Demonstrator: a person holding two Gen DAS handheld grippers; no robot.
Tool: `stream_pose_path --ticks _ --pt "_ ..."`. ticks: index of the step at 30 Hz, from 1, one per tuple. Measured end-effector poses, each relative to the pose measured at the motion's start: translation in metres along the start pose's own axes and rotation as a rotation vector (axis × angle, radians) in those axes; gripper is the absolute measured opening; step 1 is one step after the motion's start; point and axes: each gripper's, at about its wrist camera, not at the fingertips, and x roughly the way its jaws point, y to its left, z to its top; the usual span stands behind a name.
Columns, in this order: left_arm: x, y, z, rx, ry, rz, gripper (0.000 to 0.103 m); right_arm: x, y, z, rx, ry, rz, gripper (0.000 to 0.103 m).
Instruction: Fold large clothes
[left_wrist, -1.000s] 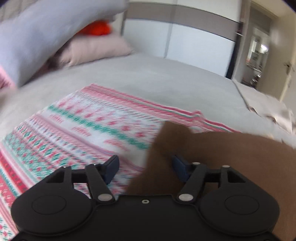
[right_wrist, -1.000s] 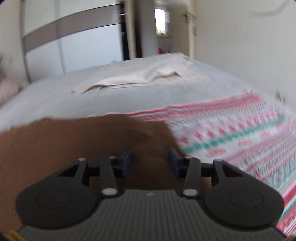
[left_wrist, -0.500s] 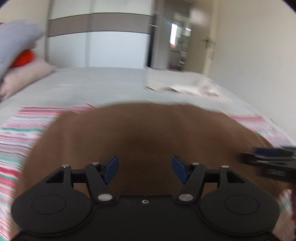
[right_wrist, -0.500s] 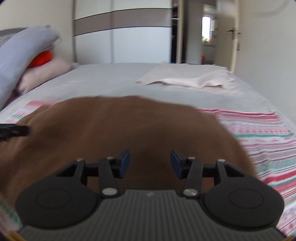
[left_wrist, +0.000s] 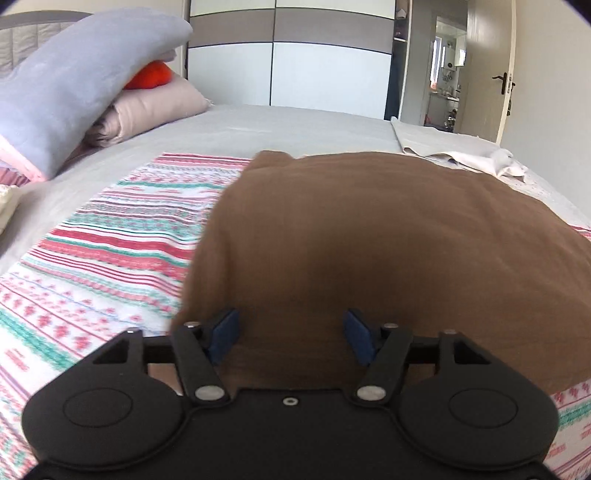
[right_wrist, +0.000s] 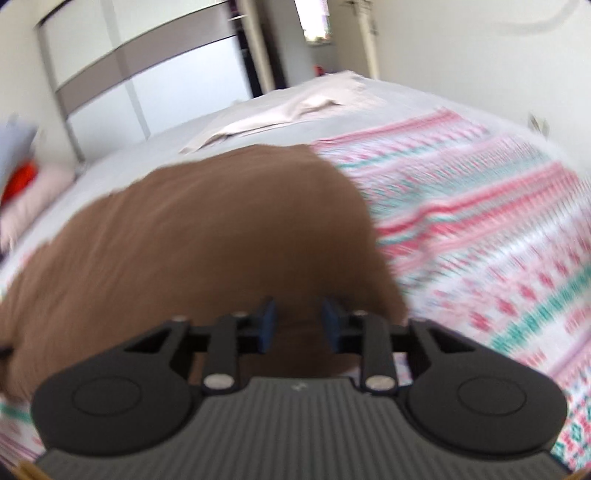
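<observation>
**A:** Where did the brown garment lie, and which way did it run?

**B:** It lay spread on the patterned blanket covering the bed. It began right under the fingers of both tools and reached forward, away from them. In the left wrist view its long axis appeared to run from side to side: the cloth ended in a left edge just ahead and left of the left tool and continued past the right border of that view. In the right wrist view the brown garment ended in a right edge just ahead and right of the right tool and ran off toward the left. Collar, hem and sleeves could not be told.

**A:** State of each tool?

**B:** The left tool stood released, its blue pads well apart with brown cloth showing between them but pressing on neither. The right tool's jaws were closing, the pads a narrow gap apart with brown cloth between; blur hid whether they pinched it.

**A:** What lay beyond the tools?

**B:** Far ahead of both, a pale cloth lay crumpled on the bed; ahead and left of the left tool, stacked pillows; behind all, a white wardrobe.
</observation>
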Motion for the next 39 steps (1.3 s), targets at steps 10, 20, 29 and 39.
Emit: stream_pose_path --ticks 10,20,29,39 --pt "-0.064 0.036 0.013 -0.306 0.043 -0.015 0.085 -0.039 0.026 -0.004 -0.126 -0.062 0.006 0.057" --pt "-0.049 0.067 -0.010 -0.768 0.179 -0.181 0.103 -0.042 0.061 -0.010 -0.102 -0.010 0.120 0.088" --pt "-0.035 0.060 -0.021 -0.785 0.172 -0.152 0.103 -0.023 0.076 -0.019 -0.133 0.014 0.100 0.092" --pt "-0.012 0.056 -0.026 -0.782 0.049 -0.242 0.093 -0.014 0.081 -0.027 -0.142 0.039 0.104 0.093"
